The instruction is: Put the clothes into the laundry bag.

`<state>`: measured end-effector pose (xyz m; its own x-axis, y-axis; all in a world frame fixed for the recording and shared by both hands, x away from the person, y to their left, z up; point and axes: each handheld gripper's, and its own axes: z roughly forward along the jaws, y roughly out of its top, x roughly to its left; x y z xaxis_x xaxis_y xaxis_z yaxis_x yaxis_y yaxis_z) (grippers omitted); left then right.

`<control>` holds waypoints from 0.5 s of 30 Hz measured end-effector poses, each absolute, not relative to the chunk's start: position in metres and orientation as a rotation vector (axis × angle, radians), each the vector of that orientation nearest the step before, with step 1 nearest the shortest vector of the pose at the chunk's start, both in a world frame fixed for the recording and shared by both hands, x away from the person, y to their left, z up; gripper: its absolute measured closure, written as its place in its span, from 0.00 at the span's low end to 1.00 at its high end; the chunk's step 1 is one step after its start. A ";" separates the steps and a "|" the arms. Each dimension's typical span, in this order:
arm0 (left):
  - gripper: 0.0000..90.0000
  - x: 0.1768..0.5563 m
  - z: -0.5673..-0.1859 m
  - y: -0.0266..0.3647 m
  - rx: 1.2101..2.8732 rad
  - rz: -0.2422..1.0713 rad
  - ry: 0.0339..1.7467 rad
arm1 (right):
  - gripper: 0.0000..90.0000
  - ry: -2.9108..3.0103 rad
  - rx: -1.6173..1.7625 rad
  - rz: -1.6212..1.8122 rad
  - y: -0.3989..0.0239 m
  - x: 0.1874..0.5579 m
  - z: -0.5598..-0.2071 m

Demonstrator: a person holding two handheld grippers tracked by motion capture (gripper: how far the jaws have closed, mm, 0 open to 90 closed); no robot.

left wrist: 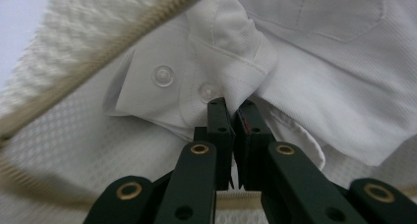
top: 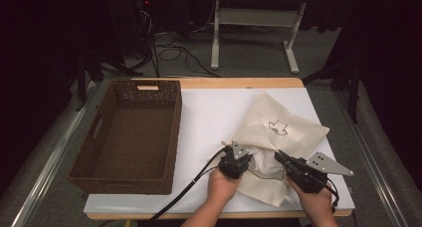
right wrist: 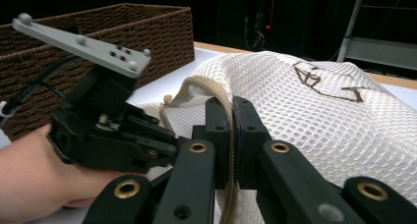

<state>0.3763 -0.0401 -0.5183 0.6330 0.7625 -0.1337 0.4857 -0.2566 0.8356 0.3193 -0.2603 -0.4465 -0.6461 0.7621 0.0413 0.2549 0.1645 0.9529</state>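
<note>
On white tabletop, cream mesh bag [top: 278, 130] gaping, left gripper [left wrist: 235, 106] pinching white shirt [left wrist: 314, 62], right gripper [right wrist: 231, 116] clamping zipper edge [right wrist: 223, 103].

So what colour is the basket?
Dark brown woven wicker basket, clearest in the high view.

Two claws [top: 237, 157] [top: 284, 160] at mesh bag [top: 278, 122]

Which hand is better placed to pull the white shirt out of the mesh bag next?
Left: its hand-held gripper is already shut on the white shirt, while the right one pins the mesh bag by its zipper edge.
</note>
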 end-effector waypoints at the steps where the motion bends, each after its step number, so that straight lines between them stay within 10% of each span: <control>1: 0.95 0.378 -0.520 -0.043 1.919 0.378 0.991 | 0.98 1.994 0.960 1.496 -0.261 0.320 -0.447; 5: 0.92 0.384 -0.519 -0.047 1.922 0.378 1.009 | 0.98 1.993 0.971 1.499 -0.262 0.321 -0.448; 15: 0.48 0.362 -0.517 -0.035 1.904 0.413 0.960 | 0.98 1.999 0.961 1.495 -0.262 0.321 -0.448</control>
